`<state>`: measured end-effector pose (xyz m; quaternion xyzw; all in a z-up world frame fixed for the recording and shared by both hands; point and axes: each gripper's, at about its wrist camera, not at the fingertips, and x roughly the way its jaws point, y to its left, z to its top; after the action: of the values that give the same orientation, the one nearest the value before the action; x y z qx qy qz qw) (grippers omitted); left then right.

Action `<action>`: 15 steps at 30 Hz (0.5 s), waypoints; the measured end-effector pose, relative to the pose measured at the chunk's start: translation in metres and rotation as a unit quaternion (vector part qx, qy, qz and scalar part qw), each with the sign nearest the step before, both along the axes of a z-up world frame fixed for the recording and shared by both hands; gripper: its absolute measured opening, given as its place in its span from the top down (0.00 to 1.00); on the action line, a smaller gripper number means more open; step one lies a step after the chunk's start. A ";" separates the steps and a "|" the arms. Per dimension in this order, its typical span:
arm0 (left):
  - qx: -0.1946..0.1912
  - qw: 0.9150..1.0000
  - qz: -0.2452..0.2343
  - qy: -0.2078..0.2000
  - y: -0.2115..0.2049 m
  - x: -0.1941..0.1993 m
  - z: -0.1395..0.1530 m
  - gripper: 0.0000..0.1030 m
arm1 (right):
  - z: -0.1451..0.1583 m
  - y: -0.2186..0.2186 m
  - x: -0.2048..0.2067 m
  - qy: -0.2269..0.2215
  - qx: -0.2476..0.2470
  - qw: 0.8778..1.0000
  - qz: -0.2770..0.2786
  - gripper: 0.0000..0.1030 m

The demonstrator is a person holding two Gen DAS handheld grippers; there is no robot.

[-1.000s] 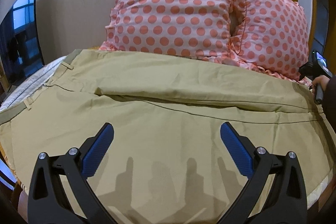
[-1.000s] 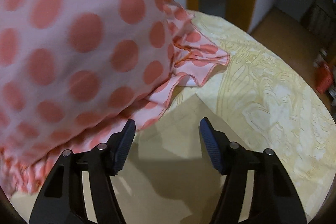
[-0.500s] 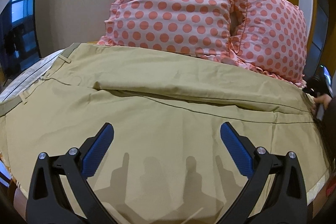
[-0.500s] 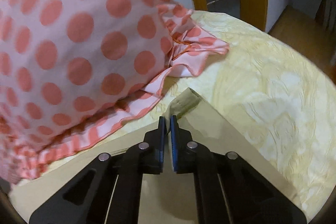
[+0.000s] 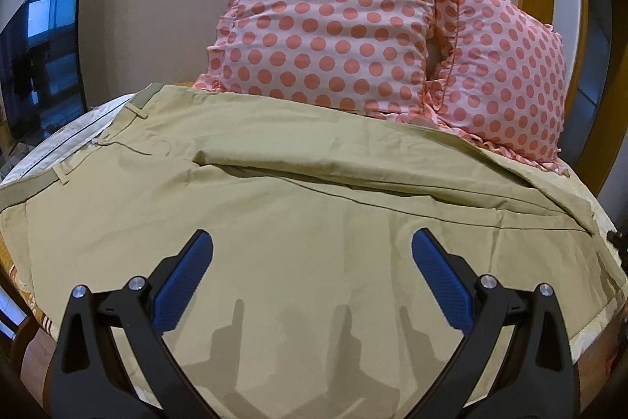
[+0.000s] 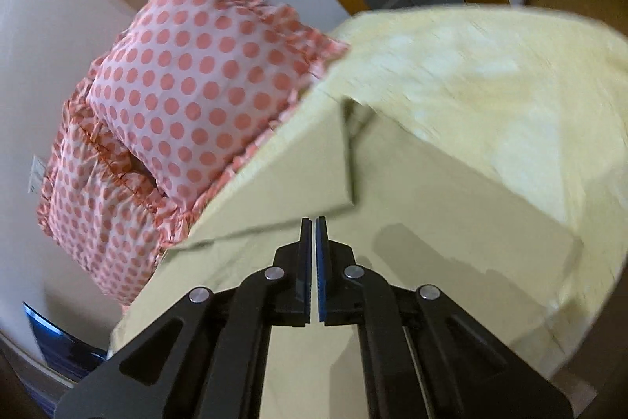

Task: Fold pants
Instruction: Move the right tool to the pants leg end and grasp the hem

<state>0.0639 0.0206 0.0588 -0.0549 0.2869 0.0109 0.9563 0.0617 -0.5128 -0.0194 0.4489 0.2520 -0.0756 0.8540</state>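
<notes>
Khaki pants (image 5: pixel 298 207) lie spread across the bed, waistband at the left, legs running right. My left gripper (image 5: pixel 312 262) is open and empty, hovering over the near leg. My right gripper (image 6: pixel 314 224) is shut on the hem of the pants (image 6: pixel 298 183) and holds that corner lifted off the bed, so the cloth folds over. In the left wrist view the far leg's end at the right is raised and pulled in.
Two pink pillows with orange dots (image 5: pixel 337 26) lean against the wall at the bed's head, also in the right wrist view (image 6: pixel 188 97). A yellow patterned bedspread (image 6: pixel 490 73) lies under the pants. A dark TV screen (image 5: pixel 39 53) stands at the left.
My right gripper closed on the pant hem, then lifted and swung it away from the pillows. The left gripper stayed open and rose slightly.
</notes>
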 end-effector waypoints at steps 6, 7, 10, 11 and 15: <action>-0.007 1.000 -0.010 -0.003 -0.004 -0.005 0.004 0.02 | -0.012 -0.005 0.011 0.012 0.074 0.997 0.007 0.58; -0.006 1.000 -0.009 -0.002 -0.004 -0.006 0.004 0.02 | -0.011 -0.003 0.017 0.003 0.084 0.996 0.015 0.58; -0.001 1.000 -0.007 -0.003 -0.004 -0.006 0.004 0.02 | 0.000 0.016 0.038 -0.033 0.102 0.992 0.060 0.58; 0.000 1.000 -0.006 -0.001 -0.003 -0.005 0.003 0.02 | 0.001 0.021 0.046 -0.035 0.107 0.991 0.071 0.58; 0.003 1.000 -0.003 0.006 -0.003 -0.003 0.000 0.02 | -0.007 0.037 0.087 -0.016 0.151 0.983 0.102 0.58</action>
<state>0.0611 0.0178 0.0588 -0.0511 0.2924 0.0088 0.9549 0.1484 -0.4756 -0.0264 0.5459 0.2916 0.0582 0.7833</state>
